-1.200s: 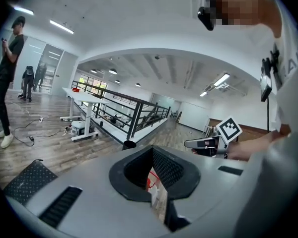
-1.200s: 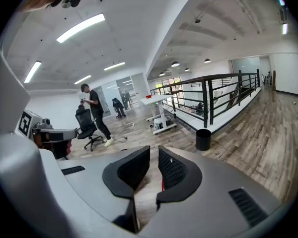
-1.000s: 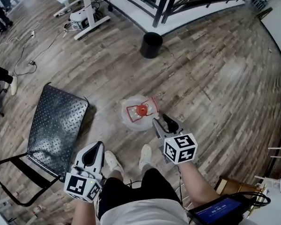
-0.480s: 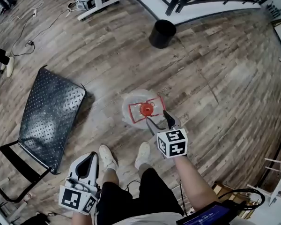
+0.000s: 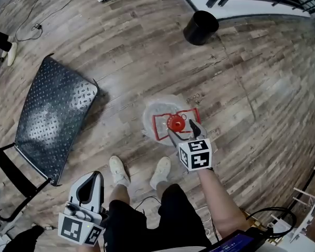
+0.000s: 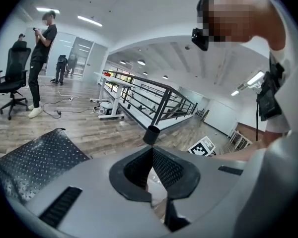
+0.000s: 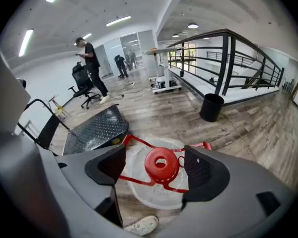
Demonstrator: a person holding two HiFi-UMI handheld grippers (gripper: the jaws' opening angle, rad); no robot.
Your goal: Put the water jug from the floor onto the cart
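Note:
A clear water jug (image 5: 160, 114) with a red cap (image 5: 175, 123) and a red handle frame stands on the wooden floor in front of the person's feet. My right gripper (image 5: 184, 129) hangs just over it. Its jaws have just been opening and are wide open on either side of the cap (image 7: 161, 163), with the pads not touching it. The jug's top (image 7: 139, 180) fills the space below them. My left gripper (image 5: 89, 187) is low at the left with nothing in it, and its pads (image 6: 161, 165) meet at the tips. The cart's diamond-plate deck (image 5: 52, 114) lies to the left.
The cart's black handle frame (image 5: 5, 175) sticks out near the left gripper. A black bin (image 5: 201, 27) stands on the floor beyond the jug, by a black railing (image 7: 228, 53). White shoes (image 5: 118, 170) are close behind the jug. A person (image 7: 92, 66) stands far off by an office chair.
My right gripper has come down towards the jug's cap, with its jaws standing wider apart than before. The left gripper has sunk lower at the left.

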